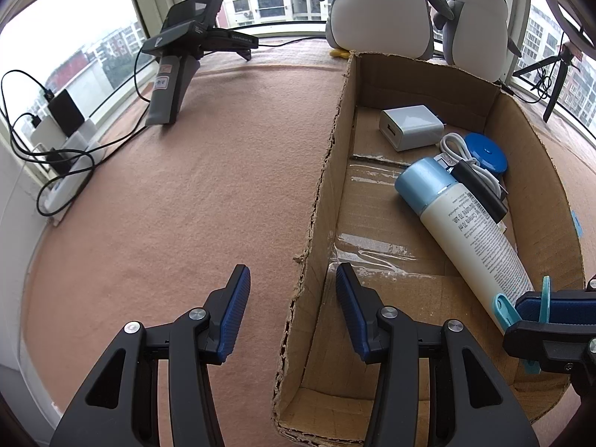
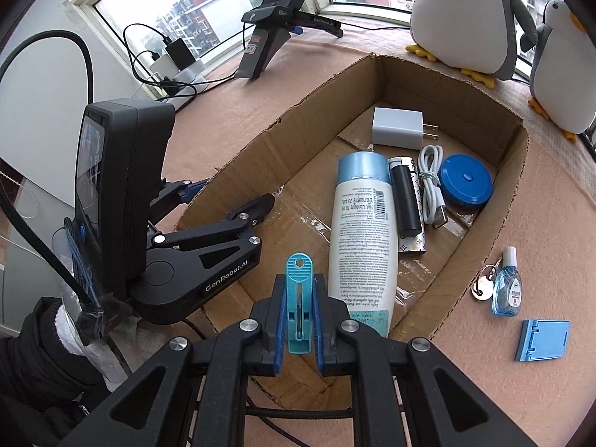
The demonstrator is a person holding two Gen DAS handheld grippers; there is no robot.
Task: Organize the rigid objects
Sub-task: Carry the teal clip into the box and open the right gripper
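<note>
A cardboard box (image 2: 510, 193) (image 1: 327, 171) lies on the pink felt table. Inside are a white bottle with a blue cap (image 2: 363, 231) (image 1: 473, 223), a white charger (image 2: 396, 128) (image 1: 409, 126), a black lighter (image 2: 406, 201), a white cable (image 2: 432, 182) and a blue round tape measure (image 2: 465, 182) (image 1: 486, 152). My right gripper (image 2: 298, 309) is shut on a teal clip (image 2: 299, 298) (image 1: 544, 298) above the box's near end. My left gripper (image 1: 292, 309) is open and straddles the box's left wall, nothing between its fingers.
Outside the box at the right lie a small blue liquid bottle (image 2: 506, 287), a key (image 2: 482, 285) and a blue flat holder (image 2: 542, 341). Two plush penguins (image 2: 465, 15) stand at the window. A spare gripper on a stand (image 1: 182, 56) and charging cables (image 1: 56, 149) sit far left.
</note>
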